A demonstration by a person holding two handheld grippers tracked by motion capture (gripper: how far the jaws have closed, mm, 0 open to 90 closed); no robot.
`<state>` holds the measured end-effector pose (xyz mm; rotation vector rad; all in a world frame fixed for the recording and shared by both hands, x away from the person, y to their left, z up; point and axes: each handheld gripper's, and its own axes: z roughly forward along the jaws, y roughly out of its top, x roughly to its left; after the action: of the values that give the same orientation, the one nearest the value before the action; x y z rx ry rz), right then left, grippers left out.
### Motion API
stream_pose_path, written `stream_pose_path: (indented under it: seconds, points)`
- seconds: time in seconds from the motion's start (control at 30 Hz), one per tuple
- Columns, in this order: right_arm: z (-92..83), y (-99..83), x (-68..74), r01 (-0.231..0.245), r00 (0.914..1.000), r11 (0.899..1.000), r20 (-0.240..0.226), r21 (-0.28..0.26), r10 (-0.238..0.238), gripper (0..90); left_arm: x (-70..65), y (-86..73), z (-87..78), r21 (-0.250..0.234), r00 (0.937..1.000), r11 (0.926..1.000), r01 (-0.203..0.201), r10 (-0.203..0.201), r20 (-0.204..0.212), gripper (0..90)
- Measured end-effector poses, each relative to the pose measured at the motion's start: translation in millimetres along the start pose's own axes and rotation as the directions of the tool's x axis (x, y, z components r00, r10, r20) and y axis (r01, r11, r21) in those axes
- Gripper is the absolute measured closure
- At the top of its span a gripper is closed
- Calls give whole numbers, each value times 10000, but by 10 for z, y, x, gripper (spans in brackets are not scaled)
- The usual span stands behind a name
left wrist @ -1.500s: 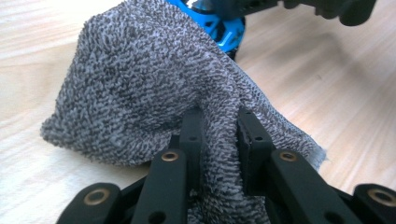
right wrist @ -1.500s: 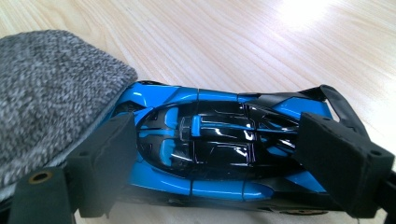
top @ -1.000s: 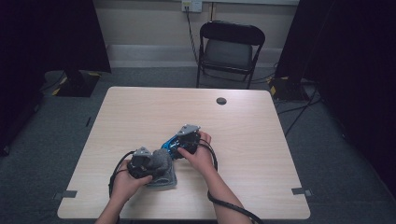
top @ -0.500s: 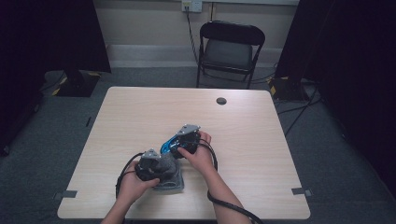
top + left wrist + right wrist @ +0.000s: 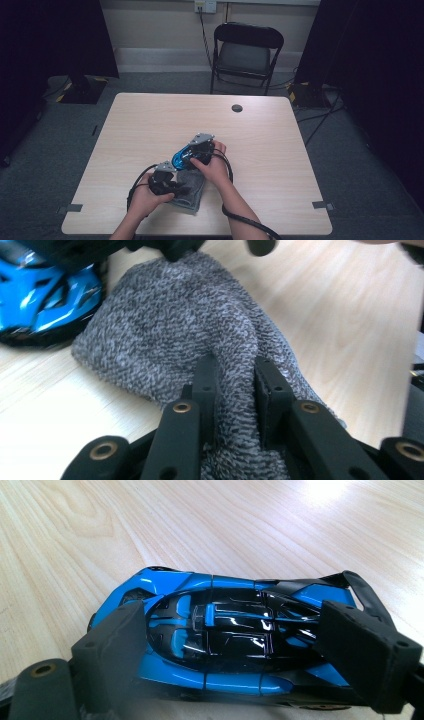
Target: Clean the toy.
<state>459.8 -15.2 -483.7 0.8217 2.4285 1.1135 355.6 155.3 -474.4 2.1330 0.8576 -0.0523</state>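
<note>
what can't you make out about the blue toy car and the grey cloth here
- Blue toy car: its wheels, in the right gripper view, hidden under the body and behind the right gripper pads.
- Grey cloth: its near end, in the left gripper view, cut off by the bottom edge behind the left gripper.

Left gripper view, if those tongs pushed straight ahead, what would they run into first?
More of the grey cloth the left tongs already pinch, then probably the blue toy car just beyond, though depth is unclear.

One blue toy car (image 5: 181, 157), one grey cloth (image 5: 191, 190), two grippers (image 5: 167, 181) (image 5: 192, 150), one table (image 5: 150, 120), one folding chair (image 5: 246, 52), possibly one grommet (image 5: 237, 108) upper centre.
</note>
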Motion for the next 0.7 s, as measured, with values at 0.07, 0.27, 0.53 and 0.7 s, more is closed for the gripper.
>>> stream_pose_path:
  seconds: [0.07,0.27,0.53,0.7]
  points:
    - [-1,1,0,-3,10000,10000,3,13,3,124,-1,5,-10,-108,10000,9999,-1,1,-18,743]
    - [0,-2,-4,50,10000,10000,-4,-19,-50,124,82,-8,-149,-346,9999,9994,84,-87,-102,743]
    - [1,-3,-4,23,10000,10000,-12,-41,-23,124,277,-58,-454,-1125,9975,9919,585,-626,-328,740]
    - [-1,3,-1,-19,10000,10000,-15,21,19,124,426,-136,-587,-1437,9905,9853,925,-1059,-881,731]
